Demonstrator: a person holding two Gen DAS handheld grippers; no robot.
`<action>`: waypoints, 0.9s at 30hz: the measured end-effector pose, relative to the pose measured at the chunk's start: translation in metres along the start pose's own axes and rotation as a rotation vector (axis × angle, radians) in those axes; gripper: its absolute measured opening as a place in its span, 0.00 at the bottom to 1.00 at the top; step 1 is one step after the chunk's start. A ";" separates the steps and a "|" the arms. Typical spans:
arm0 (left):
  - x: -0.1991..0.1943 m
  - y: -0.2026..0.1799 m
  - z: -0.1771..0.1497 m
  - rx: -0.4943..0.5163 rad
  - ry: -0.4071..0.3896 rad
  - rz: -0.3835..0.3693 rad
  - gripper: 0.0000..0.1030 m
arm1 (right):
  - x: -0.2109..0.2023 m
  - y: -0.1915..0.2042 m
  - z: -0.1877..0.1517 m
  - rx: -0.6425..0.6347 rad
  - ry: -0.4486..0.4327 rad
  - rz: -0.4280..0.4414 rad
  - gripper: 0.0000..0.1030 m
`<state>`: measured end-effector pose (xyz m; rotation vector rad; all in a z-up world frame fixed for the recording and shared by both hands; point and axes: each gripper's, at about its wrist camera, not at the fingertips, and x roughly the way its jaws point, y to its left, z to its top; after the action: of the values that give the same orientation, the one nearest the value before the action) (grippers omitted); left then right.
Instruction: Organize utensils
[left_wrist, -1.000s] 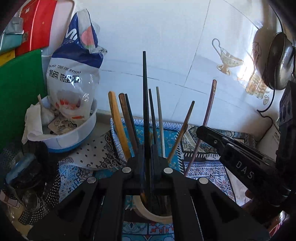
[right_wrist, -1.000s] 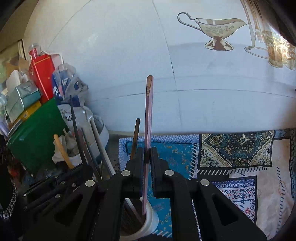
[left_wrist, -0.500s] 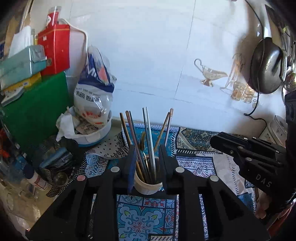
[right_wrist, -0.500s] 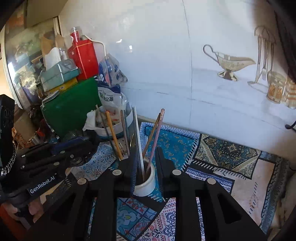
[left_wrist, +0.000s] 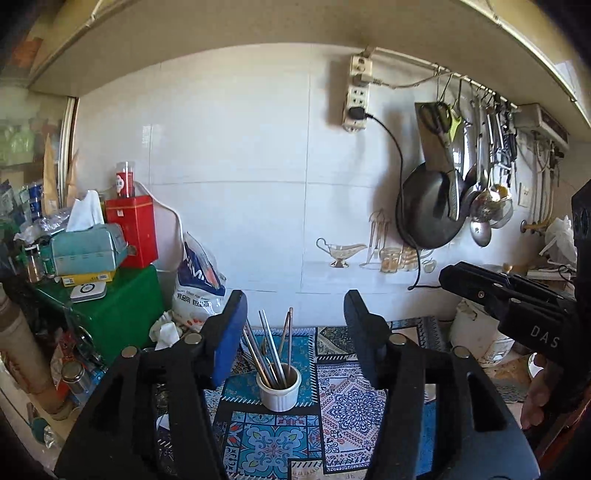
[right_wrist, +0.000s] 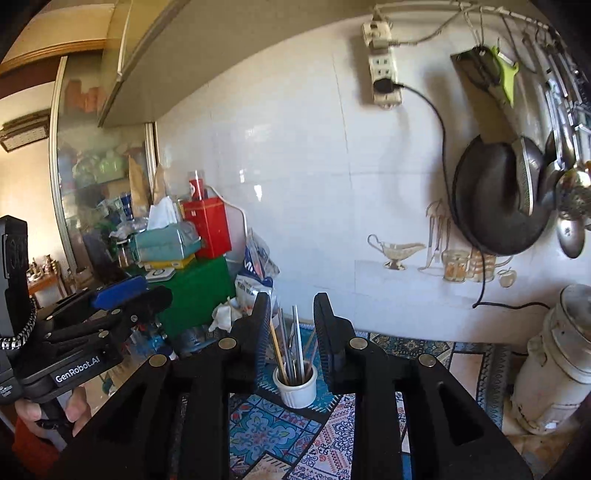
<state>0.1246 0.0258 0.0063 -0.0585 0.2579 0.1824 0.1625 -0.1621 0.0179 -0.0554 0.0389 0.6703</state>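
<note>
Both grippers empty, jaws opening: left gripper (left_wrist: 295, 325) wide, right gripper (right_wrist: 291, 325) narrower. Chopsticks (left_wrist: 271, 343) stand upright in cup (left_wrist: 277, 393), frame centre-bottom, on mat (left_wrist: 343, 402) — looks sorted, so grippers held apart from it.

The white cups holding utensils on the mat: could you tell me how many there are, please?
1. The cup stands on the patterned mat near the tiled wall, with the chopsticks upright in it. Another could be hidden behind the tools in front.

My left wrist view faces the tiled wall (left_wrist: 258, 155) from well back, my right likewise, both sharing the white cup (left_wrist: 277, 390) of chopsticks (left_wrist: 271, 345).
</note>
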 end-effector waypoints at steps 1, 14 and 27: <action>-0.013 -0.001 -0.001 0.000 -0.010 0.001 0.64 | -0.010 0.004 -0.002 0.003 -0.012 -0.018 0.32; -0.115 0.007 -0.033 -0.027 -0.067 0.038 0.99 | -0.104 0.051 -0.042 0.018 -0.062 -0.208 0.81; -0.134 0.003 -0.048 -0.027 -0.063 0.040 0.99 | -0.127 0.057 -0.053 0.031 -0.091 -0.275 1.00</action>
<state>-0.0157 0.0022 -0.0056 -0.0745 0.1943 0.2276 0.0270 -0.1999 -0.0305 0.0000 -0.0451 0.3970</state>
